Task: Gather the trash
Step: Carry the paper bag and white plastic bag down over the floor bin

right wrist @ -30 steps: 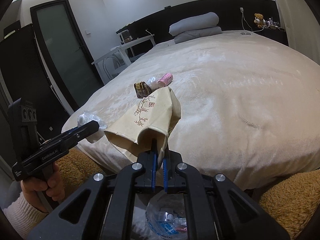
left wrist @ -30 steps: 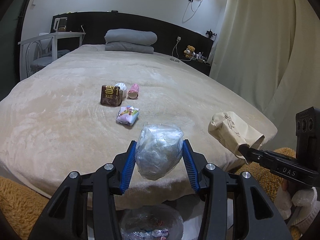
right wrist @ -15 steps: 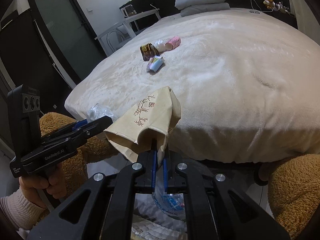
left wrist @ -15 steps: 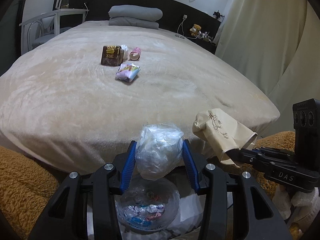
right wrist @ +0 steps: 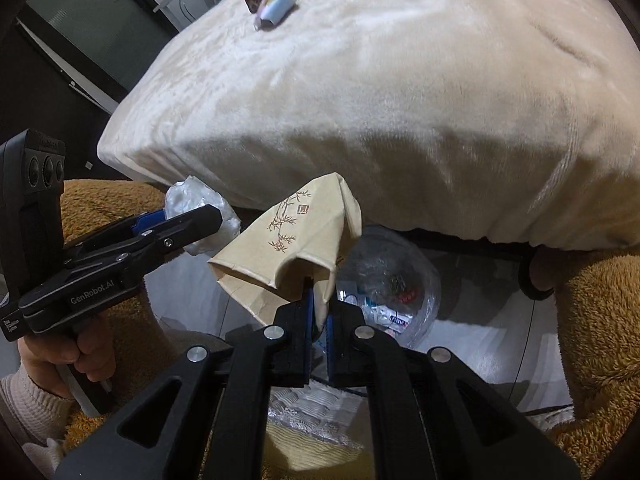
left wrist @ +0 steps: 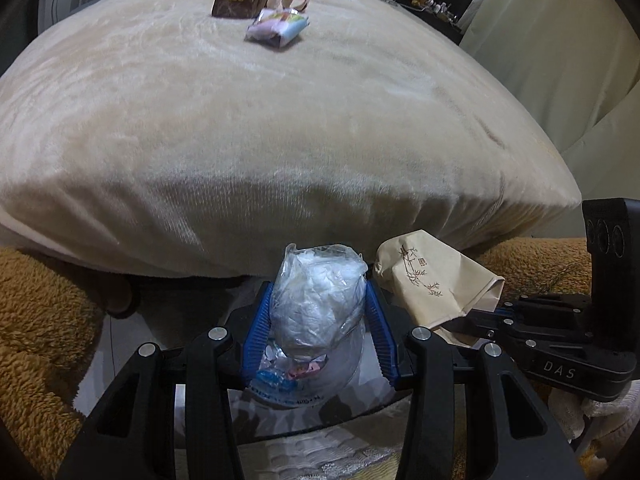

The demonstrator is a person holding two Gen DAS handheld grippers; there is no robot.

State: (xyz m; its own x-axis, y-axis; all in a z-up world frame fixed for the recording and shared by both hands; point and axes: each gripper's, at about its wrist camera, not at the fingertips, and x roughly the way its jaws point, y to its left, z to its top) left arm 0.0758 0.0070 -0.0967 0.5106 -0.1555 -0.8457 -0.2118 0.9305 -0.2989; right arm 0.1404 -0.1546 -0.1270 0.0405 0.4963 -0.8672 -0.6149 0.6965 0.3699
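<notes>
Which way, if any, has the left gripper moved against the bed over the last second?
Yes. The left gripper, shut on the plastic wad, has dropped from above the bed to below its edge, over the bin.

Both wrist cams sit low & close at bed [left wrist: 280,140] foot, facing fwd along own fingers. Left cam sees right gripper [left wrist: 476,316] at its right; right cam sees left gripper [right wrist: 192,220] at its left. Both share bin [right wrist: 424,280] below tips.

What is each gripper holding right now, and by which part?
Left gripper squeezes a crumpled clear plastic bag across its middle. Right gripper pinches a crushed paper cup by its rim.
</notes>
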